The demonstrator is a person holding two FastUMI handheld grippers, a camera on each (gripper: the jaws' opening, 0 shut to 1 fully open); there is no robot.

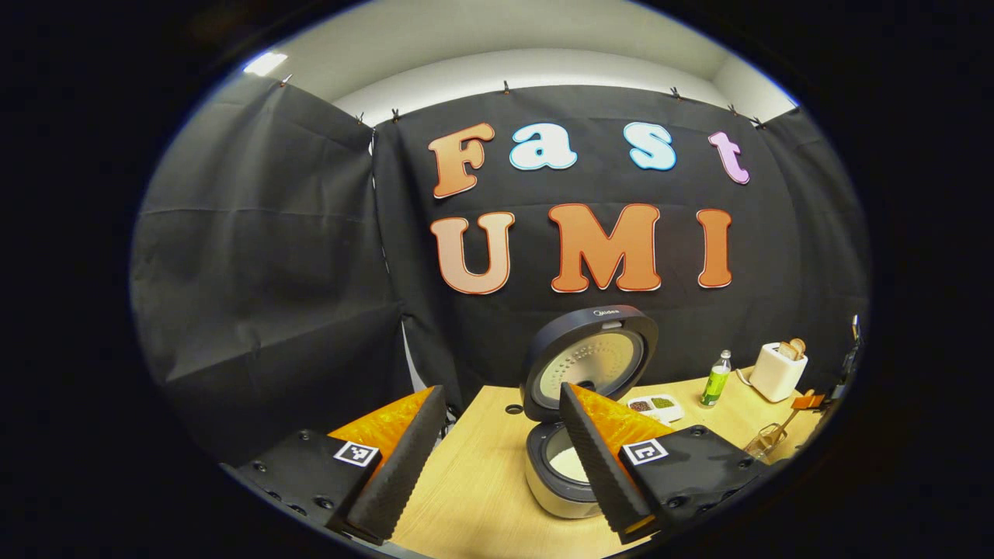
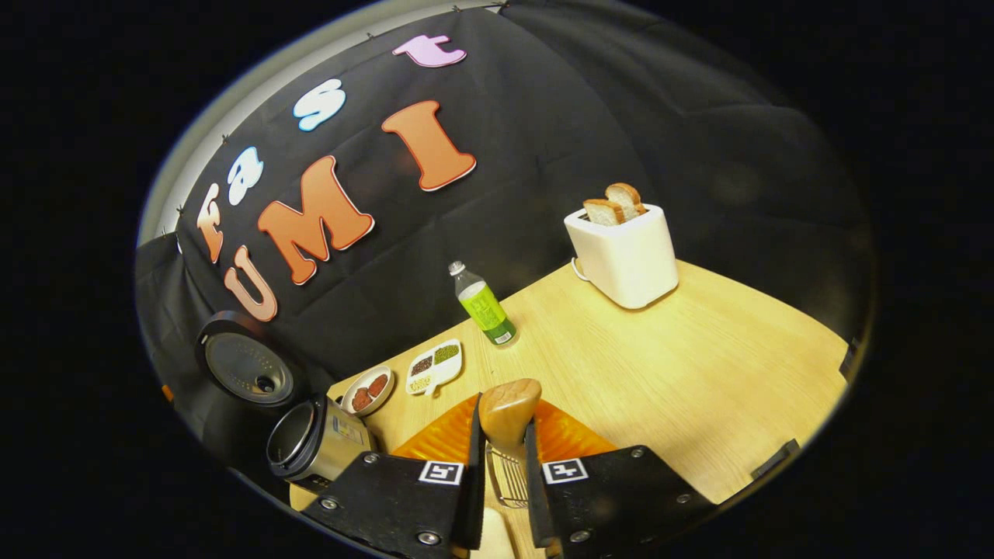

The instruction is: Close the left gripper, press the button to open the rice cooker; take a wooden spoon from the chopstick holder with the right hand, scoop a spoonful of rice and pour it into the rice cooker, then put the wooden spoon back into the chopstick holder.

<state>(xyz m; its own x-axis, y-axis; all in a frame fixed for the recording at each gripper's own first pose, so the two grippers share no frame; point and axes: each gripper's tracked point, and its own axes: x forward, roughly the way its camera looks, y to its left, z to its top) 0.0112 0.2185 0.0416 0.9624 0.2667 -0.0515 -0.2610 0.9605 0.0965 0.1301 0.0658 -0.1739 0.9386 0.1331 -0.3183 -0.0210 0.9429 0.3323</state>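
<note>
In the left gripper view, the left gripper (image 1: pixel 497 458) hangs above the wooden table (image 1: pixel 474 481) with its 2 fingers spread wide apart and nothing between them. Past the right-hand finger stands the rice cooker (image 1: pixel 555 473), its lid (image 1: pixel 590 359) swung up and back so the pale inner pot shows. Behind it lies a small divided dish (image 1: pixel 655 406) of grains, then a green bottle (image 1: pixel 715 379) and a white toaster (image 1: pixel 777 371) with bread in its slots. Near the table's right edge sits a wire chopstick holder (image 1: pixel 765 441) with the right gripper (image 1: pixel 808 401) just above it. In the right gripper view, the right gripper (image 2: pixel 503 473) is clamped on the wooden spoon (image 2: pixel 509 407), both fingers pressing the spoon's sides, its rounded end standing up between them; the wire chopstick holder (image 2: pixel 509 481) sits directly below. To the left the open rice cooker (image 2: pixel 311 442) stands on the table (image 2: pixel 699 373), beside a small round dish (image 2: pixel 369 390) and the divided dish (image 2: pixel 435 365); the bottle (image 2: pixel 481 304) and toaster (image 2: pixel 623 252) stand farther back.
</note>
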